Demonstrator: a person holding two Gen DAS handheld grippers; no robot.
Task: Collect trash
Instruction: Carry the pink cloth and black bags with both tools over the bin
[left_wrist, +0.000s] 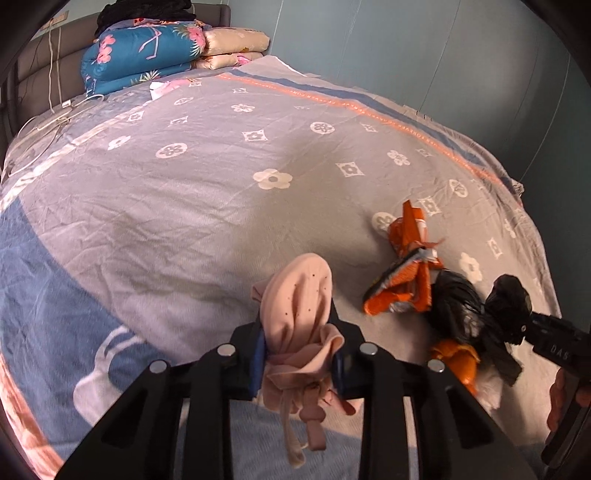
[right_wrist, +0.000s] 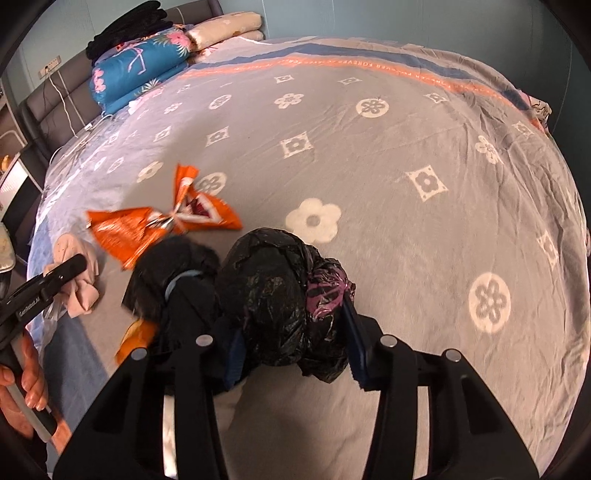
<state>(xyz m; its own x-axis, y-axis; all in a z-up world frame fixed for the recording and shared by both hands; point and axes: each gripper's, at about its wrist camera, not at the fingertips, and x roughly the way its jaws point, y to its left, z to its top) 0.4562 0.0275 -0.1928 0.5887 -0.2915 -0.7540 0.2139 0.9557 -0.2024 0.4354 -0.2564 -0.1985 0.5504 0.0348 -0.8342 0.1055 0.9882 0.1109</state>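
Note:
My left gripper (left_wrist: 299, 354) is shut on a crumpled pink cloth (left_wrist: 301, 314) and holds it above the bed; it also shows at the left of the right wrist view (right_wrist: 79, 286). My right gripper (right_wrist: 291, 328) is shut on a crumpled black plastic bag (right_wrist: 273, 295), seen at the right of the left wrist view (left_wrist: 508, 295). An orange snack wrapper (left_wrist: 402, 273) lies on the bedspread between the grippers, and shows in the right wrist view (right_wrist: 155, 225). More black plastic (left_wrist: 456, 306) and an orange piece (left_wrist: 458, 360) lie beside it.
The grey flowered bedspread (right_wrist: 406, 147) covers the whole bed. Folded quilts (left_wrist: 147, 51) and pillows (left_wrist: 236, 42) are stacked at the headboard, with white cables (left_wrist: 55, 118) near them. A blue-green wall (left_wrist: 443, 55) runs along the far side.

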